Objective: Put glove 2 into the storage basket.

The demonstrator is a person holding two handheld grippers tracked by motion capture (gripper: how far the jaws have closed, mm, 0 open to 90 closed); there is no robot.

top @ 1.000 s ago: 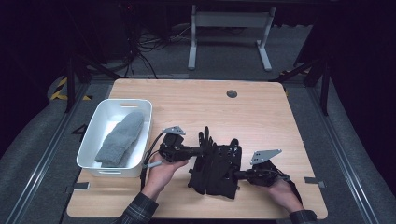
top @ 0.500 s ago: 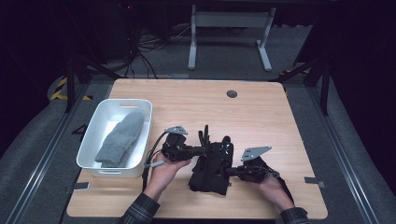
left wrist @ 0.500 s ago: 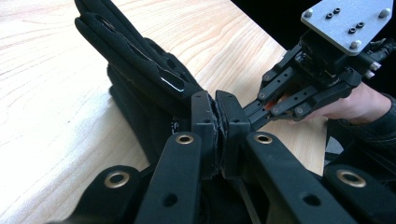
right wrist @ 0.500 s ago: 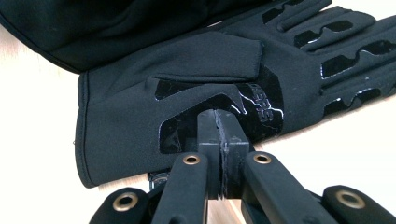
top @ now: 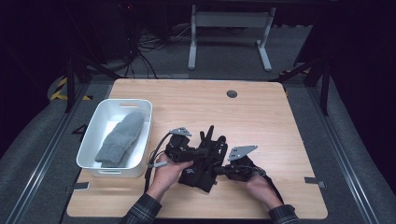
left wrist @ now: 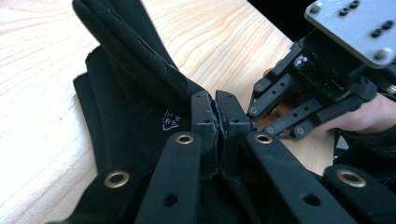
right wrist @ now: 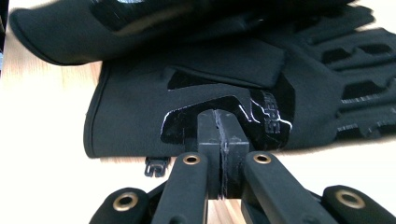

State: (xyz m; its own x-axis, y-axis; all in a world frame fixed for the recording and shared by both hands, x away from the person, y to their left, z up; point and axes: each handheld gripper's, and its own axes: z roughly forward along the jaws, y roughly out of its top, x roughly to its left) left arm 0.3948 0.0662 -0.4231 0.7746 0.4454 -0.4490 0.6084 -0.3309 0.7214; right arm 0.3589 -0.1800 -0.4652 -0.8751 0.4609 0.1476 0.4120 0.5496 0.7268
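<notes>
Near the table's (top: 280,121) front edge, your left gripper (top: 194,151) and right gripper (top: 223,171) each pinch the black gloves (top: 203,161) with fingers closed, apparently to spread or lift the pair.

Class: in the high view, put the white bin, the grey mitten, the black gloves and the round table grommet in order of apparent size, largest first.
1. white bin
2. grey mitten and black gloves: too alike in apparent size to rank, and the gloves are partly covered by grippers
3. round table grommet
</notes>
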